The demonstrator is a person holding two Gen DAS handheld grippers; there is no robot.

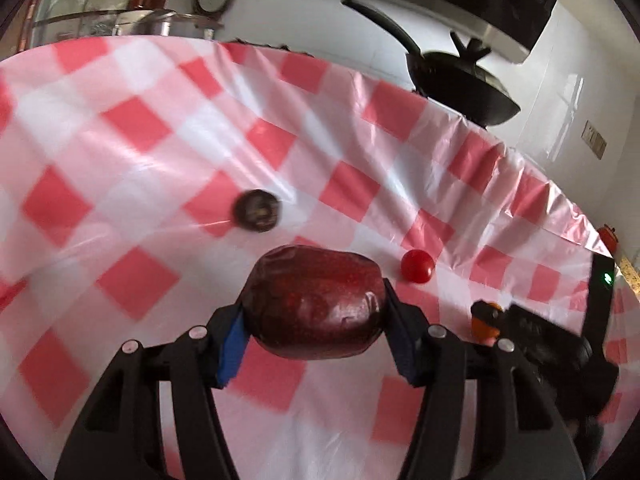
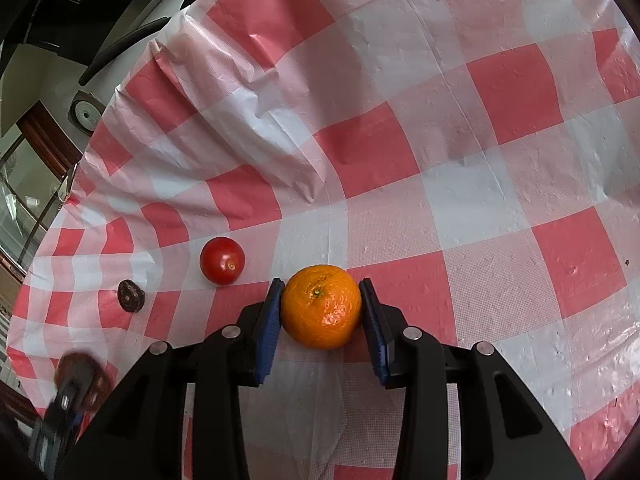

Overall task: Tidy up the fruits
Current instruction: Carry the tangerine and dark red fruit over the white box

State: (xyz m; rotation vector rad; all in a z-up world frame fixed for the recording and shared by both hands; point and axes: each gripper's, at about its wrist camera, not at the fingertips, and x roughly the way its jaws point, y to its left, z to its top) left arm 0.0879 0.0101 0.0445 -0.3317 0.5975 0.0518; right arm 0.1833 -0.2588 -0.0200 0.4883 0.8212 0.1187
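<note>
My left gripper is shut on a dark red, wrinkled fruit; both pads press its sides. In the right wrist view that gripper and its fruit are a blur at the lower left. My right gripper is shut on an orange mandarin low over the red-and-white checked cloth. The left wrist view shows the mandarin at the right, partly hidden by the right gripper. A red cherry tomato and a small dark round fruit lie loose on the cloth between the grippers.
A black pan with a long handle stands past the cloth's far edge against the white wall. A steel pot with a glass lid is at the far left. The cloth is creased along its far edge.
</note>
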